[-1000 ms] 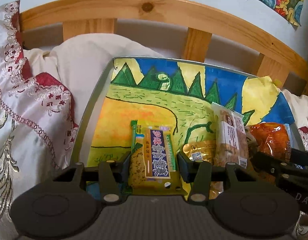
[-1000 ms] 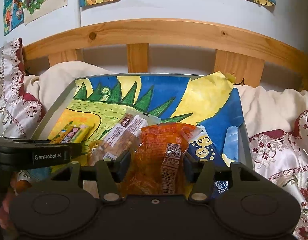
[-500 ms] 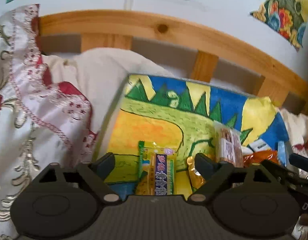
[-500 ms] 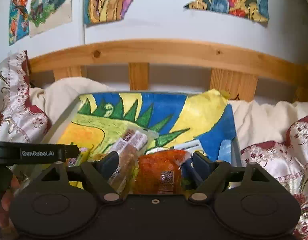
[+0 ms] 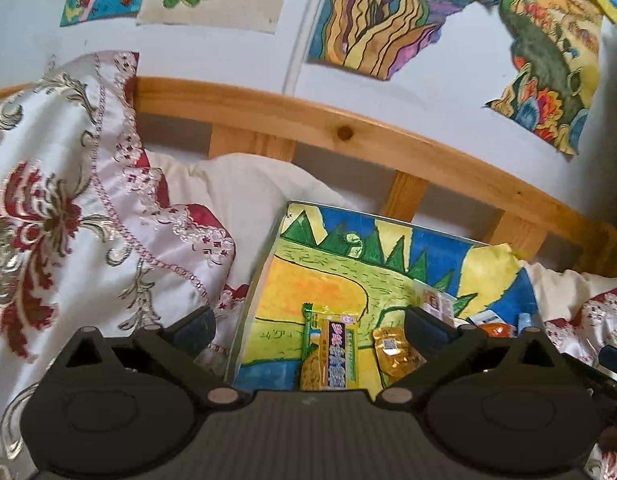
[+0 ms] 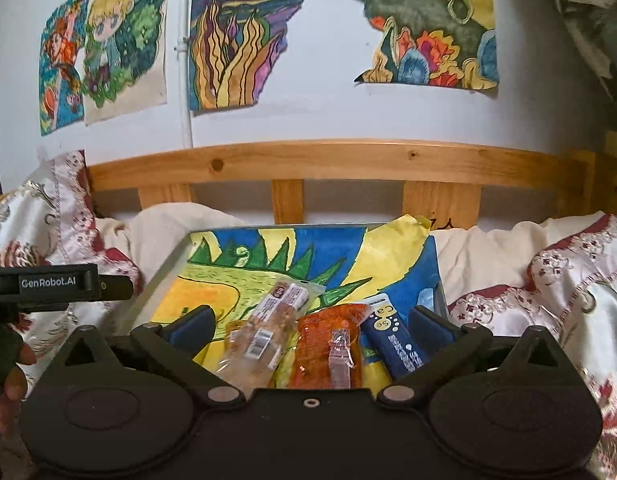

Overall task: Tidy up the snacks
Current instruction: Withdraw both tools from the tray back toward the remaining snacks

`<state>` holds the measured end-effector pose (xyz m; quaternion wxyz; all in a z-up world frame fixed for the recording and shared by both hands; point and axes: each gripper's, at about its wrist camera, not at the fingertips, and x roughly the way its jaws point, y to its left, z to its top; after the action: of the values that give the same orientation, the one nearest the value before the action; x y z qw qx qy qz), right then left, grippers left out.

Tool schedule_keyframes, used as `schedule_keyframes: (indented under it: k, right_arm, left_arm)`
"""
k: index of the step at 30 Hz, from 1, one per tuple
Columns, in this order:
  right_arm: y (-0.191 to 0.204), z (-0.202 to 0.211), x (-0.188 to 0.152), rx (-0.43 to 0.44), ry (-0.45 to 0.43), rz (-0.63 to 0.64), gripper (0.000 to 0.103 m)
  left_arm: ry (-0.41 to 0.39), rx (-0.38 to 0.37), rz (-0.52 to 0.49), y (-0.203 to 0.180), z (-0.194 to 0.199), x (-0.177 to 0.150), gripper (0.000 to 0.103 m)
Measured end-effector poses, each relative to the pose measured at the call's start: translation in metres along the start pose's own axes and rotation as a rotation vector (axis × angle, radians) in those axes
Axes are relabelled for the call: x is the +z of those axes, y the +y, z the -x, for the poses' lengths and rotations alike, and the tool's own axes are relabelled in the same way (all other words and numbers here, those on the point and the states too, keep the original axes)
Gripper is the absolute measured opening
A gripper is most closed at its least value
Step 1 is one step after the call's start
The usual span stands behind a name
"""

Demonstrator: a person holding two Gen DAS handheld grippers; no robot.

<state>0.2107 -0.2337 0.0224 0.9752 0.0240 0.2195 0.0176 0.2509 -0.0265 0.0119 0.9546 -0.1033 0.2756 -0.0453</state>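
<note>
A tray [image 5: 244, 312] lined with a bright painted sheet lies on the bed and holds several snacks. In the left wrist view a yellow-green bar [image 5: 328, 352] and a small gold packet [image 5: 394, 350] lie between the fingers of my left gripper [image 5: 308, 330], which is open, empty and raised above them. In the right wrist view a clear bread pack [image 6: 264, 336], an orange-red pouch [image 6: 332, 348] and a blue packet [image 6: 392, 336] lie side by side on the tray [image 6: 168, 276]. My right gripper [image 6: 310, 326] is open, empty and above them.
A wooden headboard [image 6: 340, 160] runs behind the tray. Embroidered satin pillows [image 5: 68, 216] and cream bedding [image 6: 488, 256] flank it. Paintings [image 6: 236, 28] hang on the wall. The left gripper [image 6: 60, 284] shows at the left of the right wrist view.
Both grippers opened wide, let go of the yellow-green bar and the orange-red pouch, and pulled up and back from the tray. The snacks stay on the tray.
</note>
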Motion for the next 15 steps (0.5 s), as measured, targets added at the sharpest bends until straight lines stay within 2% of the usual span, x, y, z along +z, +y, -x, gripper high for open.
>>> schedule_keyframes:
  k: [6, 15]
  right_arm:
    - [0.0, 0.032, -0.004, -0.001, -0.006, -0.027, 0.102]
    - [0.002, 0.071, -0.019, 0.003, -0.004, -0.059, 0.102]
  left_arm:
    - [-0.025, -0.017, -0.022, 0.0, 0.036, -0.013, 0.102]
    - [-0.048, -0.003, -0.036, 0.008, 0.08, -0.042, 0.102]
